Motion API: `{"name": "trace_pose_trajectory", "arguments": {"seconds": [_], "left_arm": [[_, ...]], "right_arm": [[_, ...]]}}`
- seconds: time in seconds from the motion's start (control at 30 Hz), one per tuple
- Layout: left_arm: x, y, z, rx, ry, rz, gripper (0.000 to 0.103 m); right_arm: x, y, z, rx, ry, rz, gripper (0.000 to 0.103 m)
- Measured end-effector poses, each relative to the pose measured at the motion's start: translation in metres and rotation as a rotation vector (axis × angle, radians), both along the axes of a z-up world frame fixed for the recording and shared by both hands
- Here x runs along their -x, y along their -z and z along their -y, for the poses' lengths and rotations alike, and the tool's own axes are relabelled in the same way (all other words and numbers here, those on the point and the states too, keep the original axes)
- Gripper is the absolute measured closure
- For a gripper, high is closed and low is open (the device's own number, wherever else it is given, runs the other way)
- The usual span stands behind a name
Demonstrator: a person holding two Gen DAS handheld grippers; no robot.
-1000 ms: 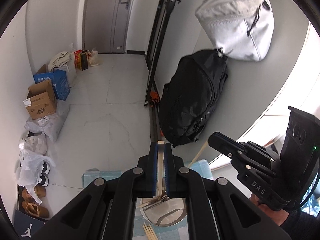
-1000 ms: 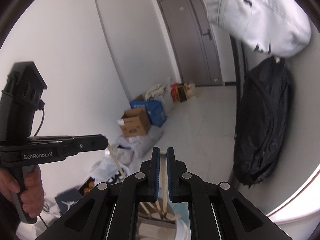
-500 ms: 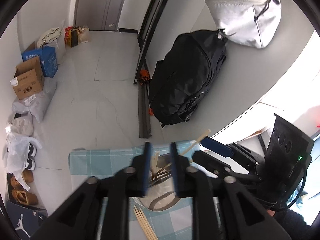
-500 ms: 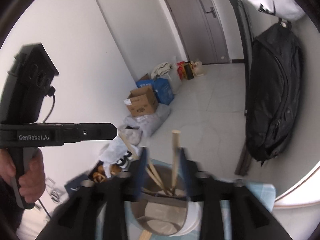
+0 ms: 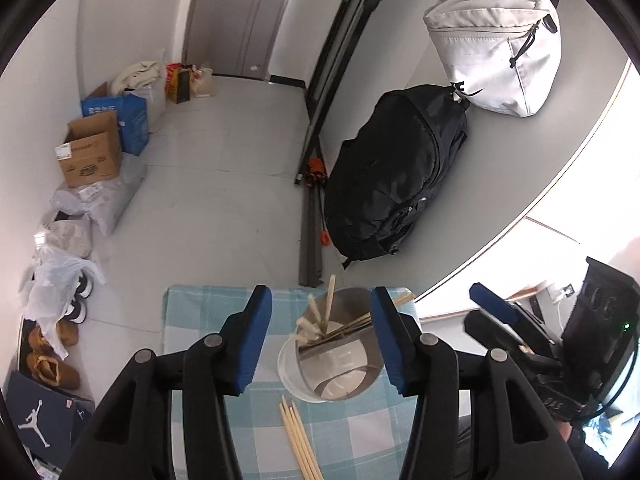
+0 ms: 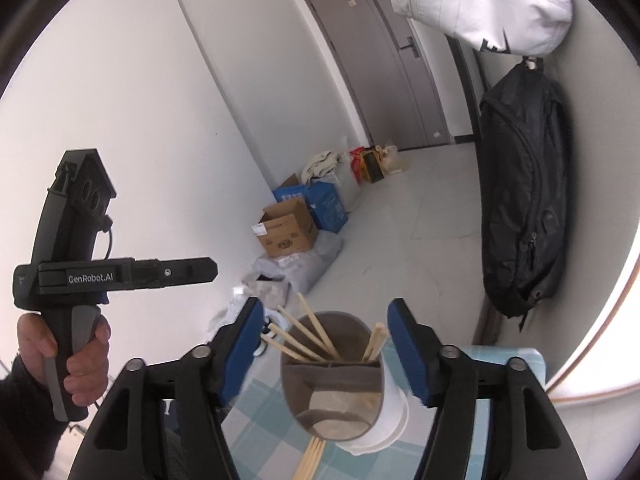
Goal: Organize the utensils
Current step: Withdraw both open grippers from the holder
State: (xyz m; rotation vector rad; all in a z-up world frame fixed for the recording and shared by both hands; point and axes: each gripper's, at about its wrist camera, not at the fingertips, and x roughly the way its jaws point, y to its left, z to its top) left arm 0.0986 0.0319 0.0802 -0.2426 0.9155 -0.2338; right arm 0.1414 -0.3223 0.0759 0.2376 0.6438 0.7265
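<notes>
Chopsticks [image 6: 308,340] stand in a metal utensil holder [image 5: 340,364] on the checked cloth [image 5: 208,312]; left gripper [image 5: 322,340] and right gripper [image 6: 326,346], jaws just opening, grip nothing.

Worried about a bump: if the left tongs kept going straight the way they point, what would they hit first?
Probably the metal utensil holder with chopsticks, centred between the open left tongs, whose jaws have just been opening and grip nothing. Depth is unclear.

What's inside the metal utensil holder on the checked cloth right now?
Wooden chopsticks lean inside the metal utensil holder, split by a divider into two compartments. Its wall hides their lower ends and the bottom.
</notes>
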Motion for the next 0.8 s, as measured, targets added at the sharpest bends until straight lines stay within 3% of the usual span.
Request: {"name": "trace_pose_trajectory", "arguments": {"seconds": [0.2, 0.33, 0.4, 0.53, 0.67, 0.8], "left_arm": [[0.029, -0.003, 0.004, -0.076, -0.054, 0.080, 0.057], [0.046, -0.004, 0.006, -0.098, -0.086, 0.135, 0.040], [0.056, -0.004, 0.007, -0.117, -0.106, 0.172, 0.038], [0.066, 0.005, 0.007, -0.120, -0.122, 0.185, 0.036], [0.075, 0.019, 0.005, -0.142, -0.167, 0.195, 0.024], [0.081, 0.038, 0.000, -0.174, -0.189, 0.204, 0.024]], "right_arm": [[0.022, 0.000, 0.007, -0.022, 0.028, 0.023, 0.022], [0.040, 0.003, 0.007, -0.017, 0.035, 0.048, 0.018], [0.047, 0.005, 0.007, -0.014, 0.039, 0.062, 0.017], [0.064, 0.014, 0.005, -0.018, 0.051, 0.077, 0.010], [0.076, 0.026, -0.001, 0.005, 0.050, 0.094, 0.007], [0.089, 0.041, -0.009, 0.031, 0.042, 0.102, 0.004]]}}
